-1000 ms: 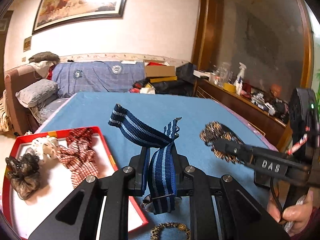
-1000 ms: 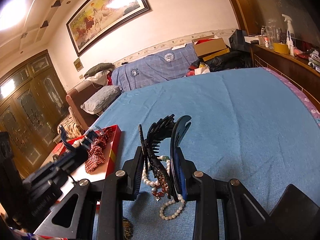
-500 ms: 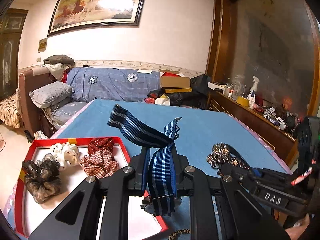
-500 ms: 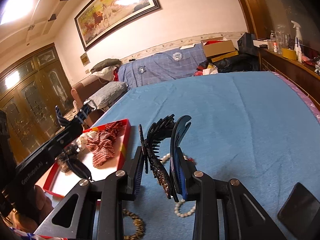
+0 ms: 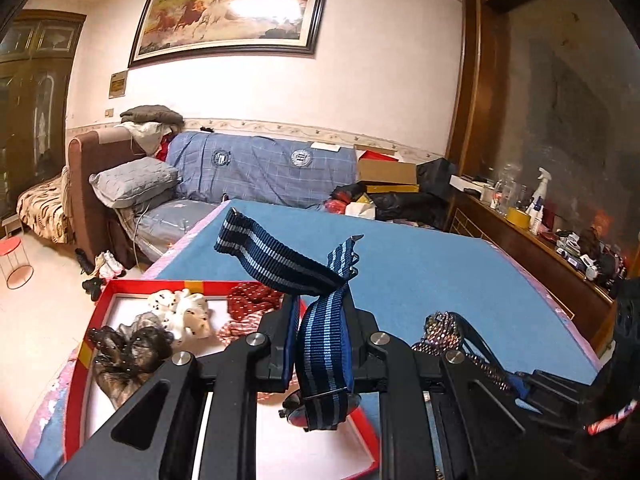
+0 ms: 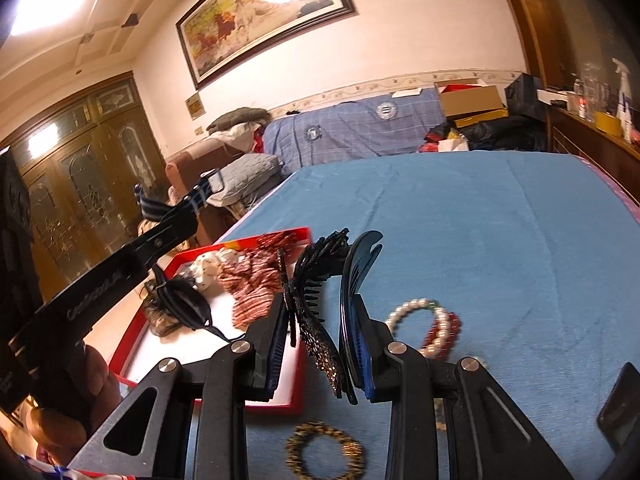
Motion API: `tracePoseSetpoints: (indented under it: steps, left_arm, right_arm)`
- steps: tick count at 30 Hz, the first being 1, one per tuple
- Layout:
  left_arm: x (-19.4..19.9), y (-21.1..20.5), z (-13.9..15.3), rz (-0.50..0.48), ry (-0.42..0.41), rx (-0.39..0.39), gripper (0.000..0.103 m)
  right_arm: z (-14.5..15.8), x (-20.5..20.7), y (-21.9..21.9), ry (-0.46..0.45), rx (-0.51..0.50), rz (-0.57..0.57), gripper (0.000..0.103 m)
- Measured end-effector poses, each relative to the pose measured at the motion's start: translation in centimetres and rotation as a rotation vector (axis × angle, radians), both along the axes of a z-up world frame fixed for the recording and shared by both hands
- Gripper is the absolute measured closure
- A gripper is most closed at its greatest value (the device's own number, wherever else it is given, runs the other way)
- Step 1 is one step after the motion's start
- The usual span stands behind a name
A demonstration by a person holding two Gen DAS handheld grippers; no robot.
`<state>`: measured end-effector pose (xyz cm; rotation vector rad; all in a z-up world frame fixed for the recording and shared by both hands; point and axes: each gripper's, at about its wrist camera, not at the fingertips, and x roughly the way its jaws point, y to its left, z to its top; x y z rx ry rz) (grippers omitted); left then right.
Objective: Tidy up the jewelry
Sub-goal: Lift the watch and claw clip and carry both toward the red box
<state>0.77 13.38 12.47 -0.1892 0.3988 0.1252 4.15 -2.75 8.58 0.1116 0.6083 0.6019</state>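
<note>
Broadly: blue-covered table [image 6: 500,240], wide bare cloth stretching to the far and right edges, pink border showing along the right edge. Red box [image 5: 76,392], white-lined, at the table's near left corner; rear half filled with scrunchies: dark gauze [image 5: 128,352], white spotted [image 5: 182,312], red patterned [image 5: 250,296]; front half of the lining bare. Left gripper [image 5: 320,344], raised above the box's right rim, clamped on a navy striped watch strap [image 5: 324,348], both ends sticking up past the fingers, watch face hanging beneath. Right gripper [image 6: 316,336], just right of the box, closed on a black beaded hair clip [image 6: 316,308]. Pearl and red bead bracelets [image 6: 432,324] on the cloth just beyond the right finger. Gold bead bracelet [image 6: 324,456] on the cloth below the gripper, near the box's front corner.
</note>
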Motion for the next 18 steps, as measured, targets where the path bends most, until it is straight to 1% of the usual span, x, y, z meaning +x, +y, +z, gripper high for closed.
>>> tracePoseSetpoints:
  steps: [5,12,18]
  left_arm:
    - [0.1,1.6,-0.1,0.035,0.013,-0.019,0.086]
    - [1.1,3.6,-1.0,0.088,0.070,-0.046,0.086]
    - [1.4,5.7,-1.9,0.129,0.118,-0.065,0.086]
  right_arm:
    - [-0.2,-0.3,2.1,-0.001,-0.018,0.040,0.070]
    - [-0.9,-0.6,4.9,0.006,-0.046,0.088,0.070]
    - [-1.4,0.0,6.2,0.014,-0.068,0.099,0.070]
